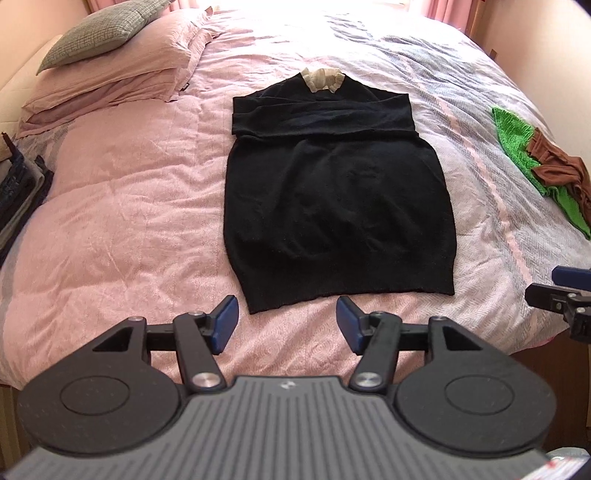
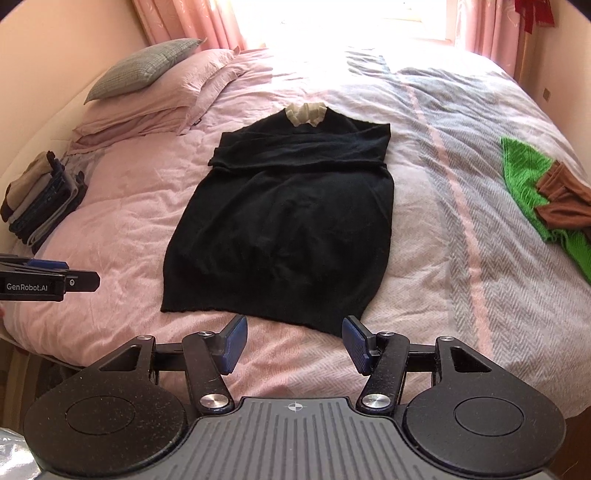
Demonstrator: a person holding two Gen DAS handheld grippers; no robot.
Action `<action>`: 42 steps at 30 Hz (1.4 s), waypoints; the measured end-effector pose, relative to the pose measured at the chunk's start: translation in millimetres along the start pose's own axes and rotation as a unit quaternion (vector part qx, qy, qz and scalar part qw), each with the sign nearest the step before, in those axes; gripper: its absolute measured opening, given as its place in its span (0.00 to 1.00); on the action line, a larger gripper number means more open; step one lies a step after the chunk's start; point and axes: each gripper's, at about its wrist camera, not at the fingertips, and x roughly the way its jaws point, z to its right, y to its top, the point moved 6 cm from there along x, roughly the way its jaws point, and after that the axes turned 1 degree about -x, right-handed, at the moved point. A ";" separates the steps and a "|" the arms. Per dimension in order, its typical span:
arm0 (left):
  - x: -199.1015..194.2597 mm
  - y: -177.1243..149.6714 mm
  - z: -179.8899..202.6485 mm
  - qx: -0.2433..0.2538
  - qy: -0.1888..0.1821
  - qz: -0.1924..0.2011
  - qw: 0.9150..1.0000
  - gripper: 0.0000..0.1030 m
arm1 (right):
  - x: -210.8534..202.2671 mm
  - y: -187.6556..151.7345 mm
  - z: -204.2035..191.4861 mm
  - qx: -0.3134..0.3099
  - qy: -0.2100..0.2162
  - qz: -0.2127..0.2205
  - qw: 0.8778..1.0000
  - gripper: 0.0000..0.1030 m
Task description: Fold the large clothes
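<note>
Left wrist view: left gripper (image 1: 287, 325) hangs agape, empty, above sweater (image 1: 336, 206) hem.

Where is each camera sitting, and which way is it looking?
Left wrist view: rides the left gripper, looking down along its open jaws at the black sweater on the bed; the right gripper peeks in at the right edge.
Right wrist view: rides the right gripper, jaws open, facing the same sweater; the left gripper peeks in at the left edge.
Shared: the sweater, grey pillow, green and brown clothes, and the folded stack, cut off in the left view.
</note>
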 end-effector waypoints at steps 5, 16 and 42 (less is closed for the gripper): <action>31.3 -4.2 -22.2 -0.018 -0.052 0.016 0.998 0.55 | 27.8 -5.6 26.7 0.056 0.034 -0.002 0.998 0.53; 183.6 -22.8 -101.5 -0.161 -0.171 -0.029 0.972 0.52 | 153.7 -23.6 108.3 0.165 0.067 -0.025 0.984 0.52; 255.3 -23.2 -143.3 -0.218 -0.314 0.005 0.924 0.02 | 205.6 -24.4 178.0 0.249 0.258 0.001 0.934 0.00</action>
